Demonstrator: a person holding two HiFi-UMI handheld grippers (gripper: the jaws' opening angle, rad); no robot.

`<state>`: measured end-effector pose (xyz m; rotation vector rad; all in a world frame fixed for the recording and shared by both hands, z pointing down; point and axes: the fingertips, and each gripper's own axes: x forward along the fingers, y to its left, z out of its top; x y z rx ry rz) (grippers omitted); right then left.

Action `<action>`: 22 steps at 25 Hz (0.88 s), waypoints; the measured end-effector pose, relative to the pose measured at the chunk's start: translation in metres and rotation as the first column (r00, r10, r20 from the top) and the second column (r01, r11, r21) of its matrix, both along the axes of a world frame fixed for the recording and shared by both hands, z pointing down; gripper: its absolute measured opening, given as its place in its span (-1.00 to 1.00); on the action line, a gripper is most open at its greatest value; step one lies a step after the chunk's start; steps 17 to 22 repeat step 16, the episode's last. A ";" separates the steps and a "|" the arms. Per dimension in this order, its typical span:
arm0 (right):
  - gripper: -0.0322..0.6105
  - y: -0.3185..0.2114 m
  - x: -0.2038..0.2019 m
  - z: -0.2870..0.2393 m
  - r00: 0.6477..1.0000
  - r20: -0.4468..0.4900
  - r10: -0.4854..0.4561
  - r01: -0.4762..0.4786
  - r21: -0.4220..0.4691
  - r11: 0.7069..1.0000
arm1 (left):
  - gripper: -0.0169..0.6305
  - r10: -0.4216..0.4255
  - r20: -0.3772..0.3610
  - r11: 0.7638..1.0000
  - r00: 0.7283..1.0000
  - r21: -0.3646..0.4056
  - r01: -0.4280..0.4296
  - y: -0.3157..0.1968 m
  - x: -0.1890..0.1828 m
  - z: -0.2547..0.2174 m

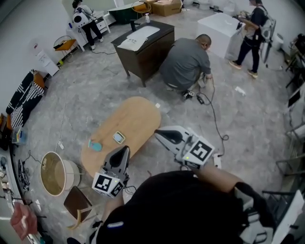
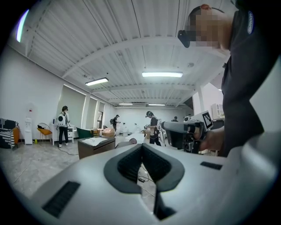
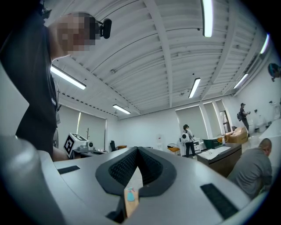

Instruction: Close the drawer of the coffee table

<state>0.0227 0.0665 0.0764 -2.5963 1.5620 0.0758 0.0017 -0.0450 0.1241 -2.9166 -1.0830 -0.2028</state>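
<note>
With my left hand-held gripper (image 1: 125, 150) and right hand-held gripper (image 1: 160, 135) both pinched shut and empty at the near edge of the oval counter (image 1: 133, 119), its drawer out of sight, I judged a blind push might miss the front and shove the counter.

There is one oval wooden coffee table (image 1: 131, 119), and two small things lie on its top: one teal object (image 1: 95, 145) and one flat card (image 1: 118, 137). There are two grippers, the left gripper (image 1: 126, 149) and the right gripper (image 1: 158, 134). Besides the wearer, the head view shows three people: one crouching person (image 1: 186, 62), one standing person (image 1: 252, 28) at far right and one more person (image 1: 88, 24) at far left. There is one dark cabinet (image 1: 145, 50), one round basket (image 1: 55, 174) and one cardboard box (image 1: 167, 7).
</note>
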 end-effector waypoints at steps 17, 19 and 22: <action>-0.87 -0.008 0.012 0.019 1.000 -0.009 -0.014 0.014 -0.023 1.000 | -0.93 -0.034 0.002 0.999 0.999 -0.015 0.034 -0.014 0.001 0.006; -0.87 -0.008 0.012 0.019 1.000 -0.009 -0.014 0.014 -0.023 1.000 | -0.93 -0.034 0.002 0.999 0.999 -0.015 0.034 -0.014 0.001 0.006; -0.87 -0.008 0.012 0.019 1.000 -0.009 -0.014 0.014 -0.023 1.000 | -0.93 -0.034 0.002 0.999 0.999 -0.015 0.034 -0.014 0.001 0.006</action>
